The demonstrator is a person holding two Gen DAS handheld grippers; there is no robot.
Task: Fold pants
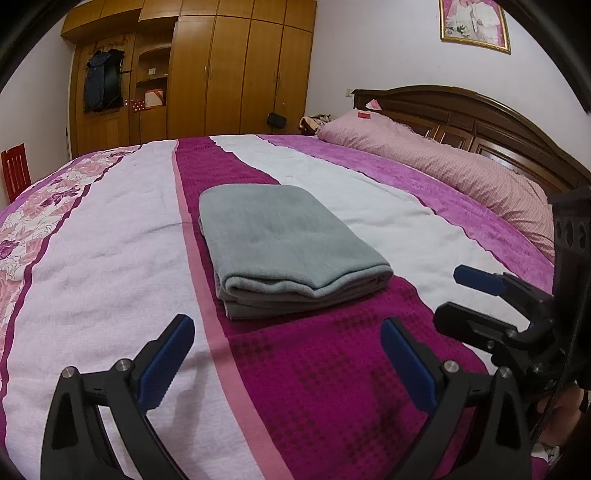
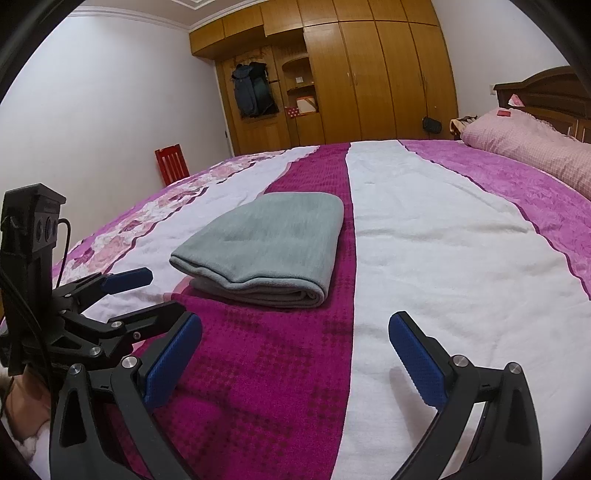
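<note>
My left view cuts the framed picture [image 1: 475,25] at the top edge, and its subject is too blurred to identify. The headboard [image 1: 480,122] runs out at the right edge. My right view crops the pillow [image 2: 532,147] at its right margin. The undersides of the folded pants [image 2: 266,243] are hidden against the bed [image 2: 443,240]. Shelf contents in the wardrobe [image 2: 351,74] are too small to tell.

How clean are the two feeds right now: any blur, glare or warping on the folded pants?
Left wrist view: folded pants sharp, evenly lit, no glare; fisheye bows the bedspread and darkens the corners. Right wrist view: pants equally sharp, soft shadow under the near fold; headboard curves at the edge.
</note>
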